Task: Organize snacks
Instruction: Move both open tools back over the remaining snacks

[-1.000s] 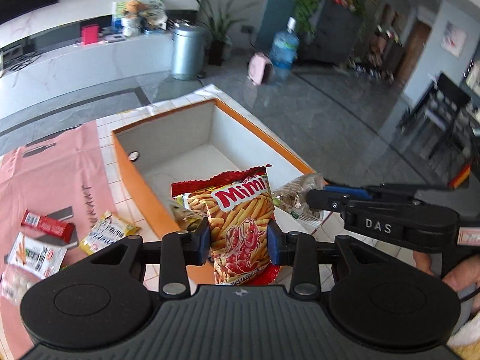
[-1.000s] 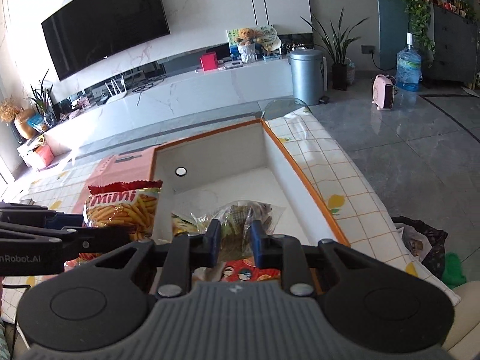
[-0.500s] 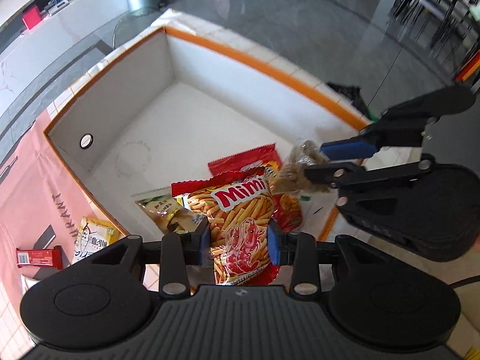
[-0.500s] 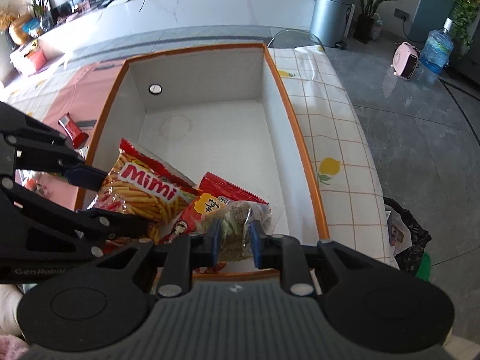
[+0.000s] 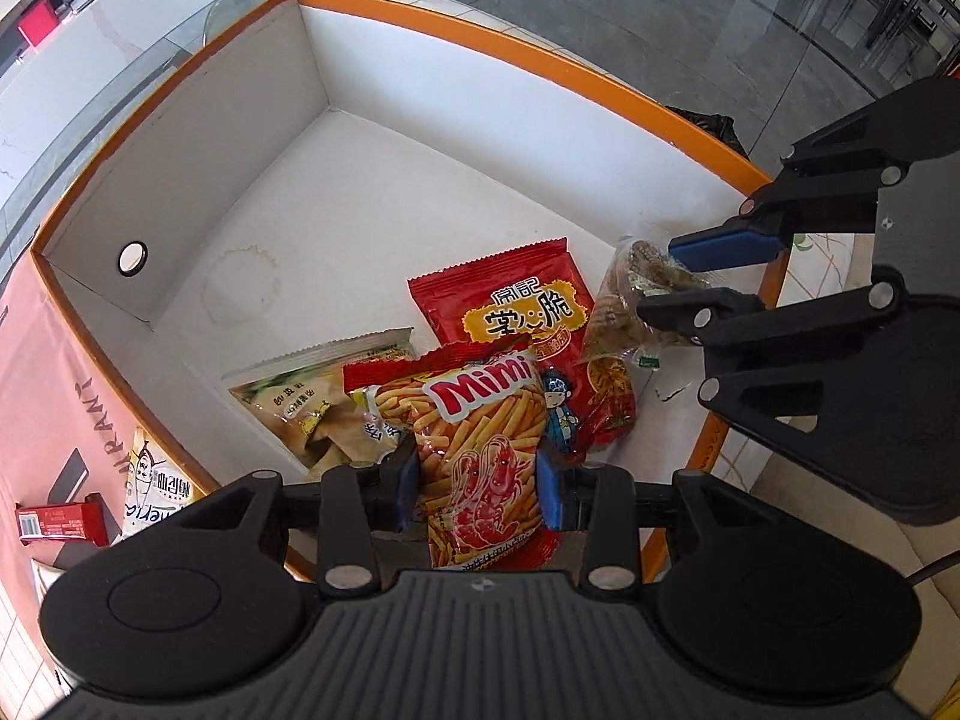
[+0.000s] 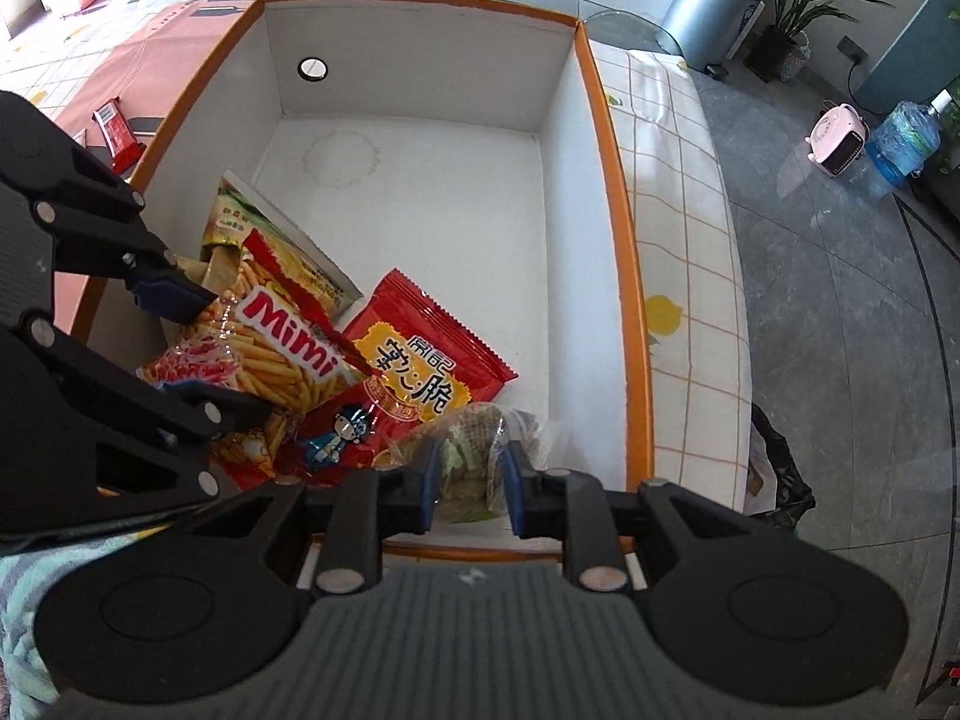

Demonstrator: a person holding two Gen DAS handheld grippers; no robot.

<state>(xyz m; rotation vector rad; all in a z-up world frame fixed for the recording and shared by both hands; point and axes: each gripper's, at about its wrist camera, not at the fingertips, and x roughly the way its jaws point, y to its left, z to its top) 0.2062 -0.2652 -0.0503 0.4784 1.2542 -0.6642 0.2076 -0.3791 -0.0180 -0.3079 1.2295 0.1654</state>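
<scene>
My left gripper (image 5: 479,489) is shut on a Mimi prawn-stick bag (image 5: 480,450) and holds it over the near corner of the white box with an orange rim (image 5: 540,48). My right gripper (image 6: 469,483) is shut on a clear bag of brown snacks (image 6: 474,450), also inside the box; that bag shows in the left wrist view (image 5: 624,306). A red snack bag (image 5: 516,312) and a pale green bag (image 5: 312,396) lie on the box floor. The right gripper (image 5: 690,276) appears in the left view, and the left gripper (image 6: 192,348) in the right view.
Outside the box on the pink mat lie a red bar (image 5: 57,522) and a yellow-white packet (image 5: 153,486). The box sits on a checked tablecloth (image 6: 678,252). A black bag (image 6: 774,468) hangs off the table's right edge. A metal bin (image 6: 714,0) stands beyond.
Both grippers have tilted down and moved lower into the box with their bags. The box floor and the bags lying in it have come into fuller view.
</scene>
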